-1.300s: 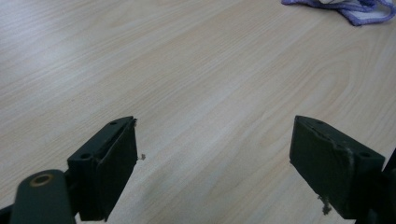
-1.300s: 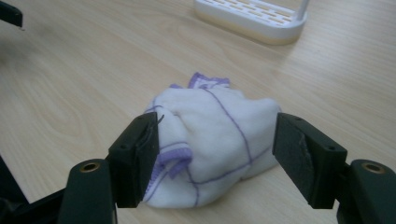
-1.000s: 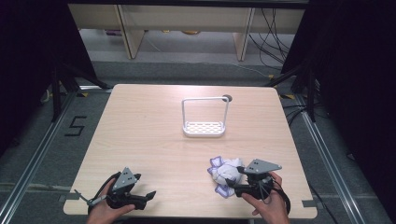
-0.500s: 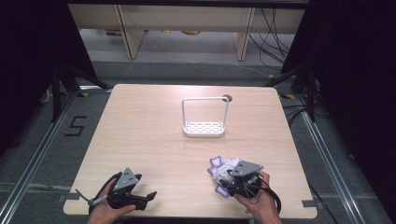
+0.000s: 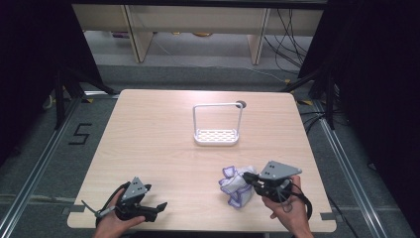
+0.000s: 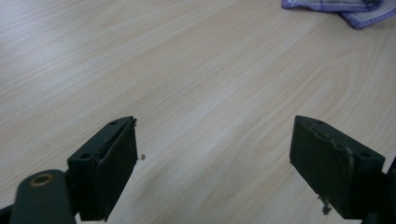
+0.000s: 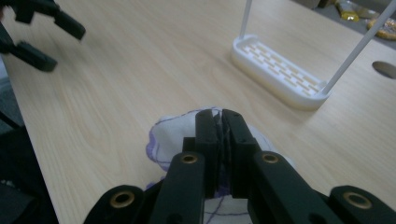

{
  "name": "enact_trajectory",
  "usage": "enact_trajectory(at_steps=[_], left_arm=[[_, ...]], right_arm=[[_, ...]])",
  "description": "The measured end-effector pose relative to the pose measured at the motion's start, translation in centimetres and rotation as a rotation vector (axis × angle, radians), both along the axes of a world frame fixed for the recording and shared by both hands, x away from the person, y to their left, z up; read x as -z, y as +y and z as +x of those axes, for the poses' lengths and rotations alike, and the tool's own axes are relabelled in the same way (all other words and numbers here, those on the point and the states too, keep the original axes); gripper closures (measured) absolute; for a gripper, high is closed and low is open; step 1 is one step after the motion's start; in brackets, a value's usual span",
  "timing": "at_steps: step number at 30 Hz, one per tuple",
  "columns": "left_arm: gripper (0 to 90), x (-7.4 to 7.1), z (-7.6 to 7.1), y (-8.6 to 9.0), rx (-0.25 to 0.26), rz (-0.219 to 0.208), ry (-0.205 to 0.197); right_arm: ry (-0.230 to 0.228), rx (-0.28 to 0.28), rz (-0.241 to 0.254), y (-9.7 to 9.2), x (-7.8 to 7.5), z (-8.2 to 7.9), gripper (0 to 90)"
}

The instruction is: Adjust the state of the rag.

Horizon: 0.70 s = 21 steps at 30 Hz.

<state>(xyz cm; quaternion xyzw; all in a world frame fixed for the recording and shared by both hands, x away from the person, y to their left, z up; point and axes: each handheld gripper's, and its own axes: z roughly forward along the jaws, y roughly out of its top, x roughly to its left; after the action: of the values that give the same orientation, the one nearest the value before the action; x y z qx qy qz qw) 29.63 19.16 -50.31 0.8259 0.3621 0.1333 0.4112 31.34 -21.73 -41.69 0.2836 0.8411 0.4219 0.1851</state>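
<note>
Cloth (image 5: 236,186), white with purple edging, crumpled in a loose heap; lies on the wooden table (image 5: 163,144) near its front edge, on the near right side of the white rack (image 5: 216,135) and well apart from it. A fold of it is pinched between the jaws of the right gripper (image 5: 249,177); in the right gripper view the two black jaws stand almost together with a thin layer of cloth (image 7: 175,128) pressed between them. Those jaws have just been closing, and the cloth is between them.

Right gripper: held in a hand at the front right of the table, grey three-cornered plate on top, cable trailing behind.

Left gripper (image 5: 159,207): held in a hand at the front left of the table, near the front edge, well apart from the rack and to its near left. Jaws stand wide apart in the left gripper view, bare tabletop between them, nothing gripped.

Rack: white, slotted base with a thin wire frame rising upright over it; stands toward the far middle of the table. A round hole (image 5: 241,104) in the tabletop lies just beyond the rack.
</note>
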Motion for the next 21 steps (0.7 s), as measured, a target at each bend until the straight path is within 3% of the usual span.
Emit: enact_trajectory(at_steps=[3,5,6,7,11,14,15,17,21], left_arm=[[15.1,-0.2,0.1,-0.6,0.016,-0.024,-0.011],[15.3,-0.3,0.1,-1.0,0.034,-0.028,-0.028],[15.4,-0.4,0.1,-1.6,0.039,-0.052,-0.034],[15.6,-0.4,0.1,-1.6,0.039,-0.052,-0.034],[15.7,-0.6,0.4,-2.8,0.07,-0.049,-0.028],[15.7,-0.7,0.2,-3.5,0.079,-0.108,-0.029],[15.8,-0.9,0.0,-3.6,0.085,-0.113,-0.023],[16.3,-1.0,0.0,-3.8,0.091,-0.12,-0.029],[18.0,-1.6,-0.7,-5.7,0.153,-0.198,-0.031]], right_arm=[[0.003,-0.001,0.033,-0.4,-1.0,0.1,86.0],[-0.021,-0.002,0.06,-0.8,-1.9,0.1,86.1],[-0.03,-0.01,0.093,-0.9,-2.9,0.0,86.1],[-0.03,-0.01,0.093,-0.9,-2.9,0.0,86.1],[-0.086,-0.031,0.12,-0.5,-5.2,-0.2,86.3],[-0.108,-0.048,0.131,0.0,-6.5,-0.2,86.3],[-0.114,-0.042,0.147,0.3,-6.7,-0.3,86.3],[-0.139,-0.064,0.131,0.5,-7.2,-0.1,86.3],[-0.14,-0.066,0.148,1.1,-7.6,0.0,86.3]])
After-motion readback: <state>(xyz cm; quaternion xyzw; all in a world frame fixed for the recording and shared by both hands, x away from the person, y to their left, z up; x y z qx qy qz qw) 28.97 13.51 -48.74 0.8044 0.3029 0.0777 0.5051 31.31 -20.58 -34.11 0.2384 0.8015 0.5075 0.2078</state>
